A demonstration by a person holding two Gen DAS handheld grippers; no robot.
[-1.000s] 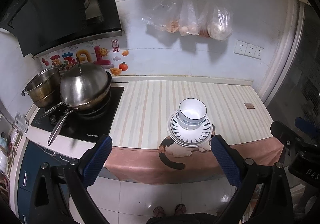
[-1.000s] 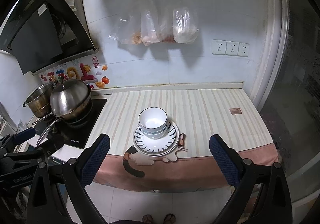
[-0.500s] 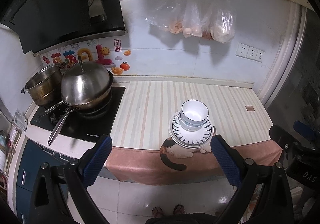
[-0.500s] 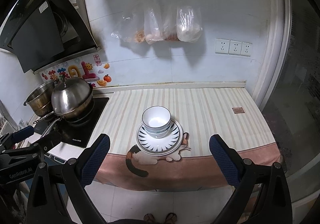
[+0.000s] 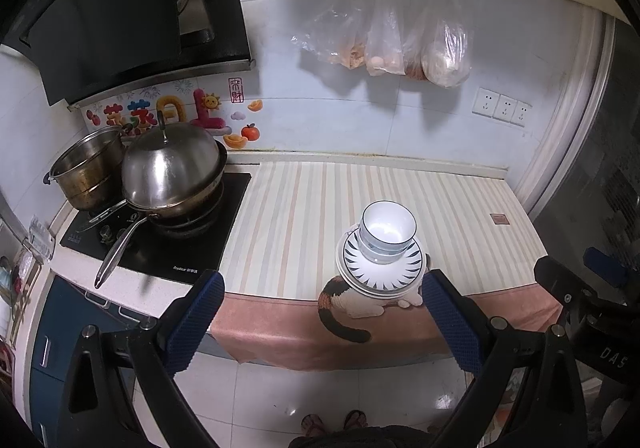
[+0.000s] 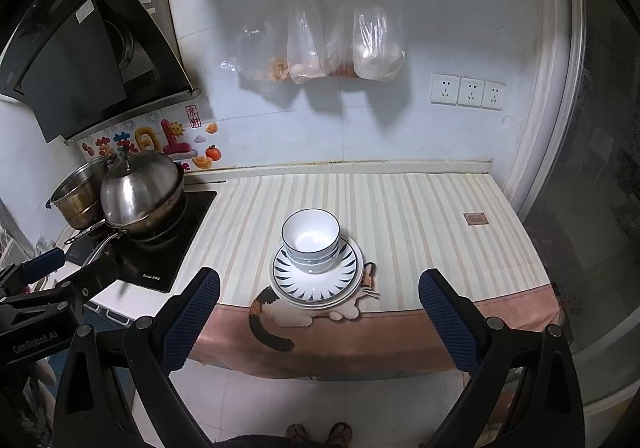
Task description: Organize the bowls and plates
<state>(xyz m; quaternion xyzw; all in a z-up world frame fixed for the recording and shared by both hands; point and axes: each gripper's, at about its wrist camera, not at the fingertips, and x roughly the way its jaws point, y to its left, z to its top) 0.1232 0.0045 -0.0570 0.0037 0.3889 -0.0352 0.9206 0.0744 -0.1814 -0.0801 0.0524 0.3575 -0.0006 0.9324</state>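
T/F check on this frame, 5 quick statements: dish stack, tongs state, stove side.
1. The bowls sit stacked on the plates. True.
2. The left tongs grip a plate. False: they are open, holding nothing, short of the counter.
3. The dish stack rests near the front edge of the striped mat, over its cat picture. True.
4. The right tongs are shut on the top bowl. False: open and empty.
5. The wok on the stove is uncovered. False: a domed metal lid covers it.
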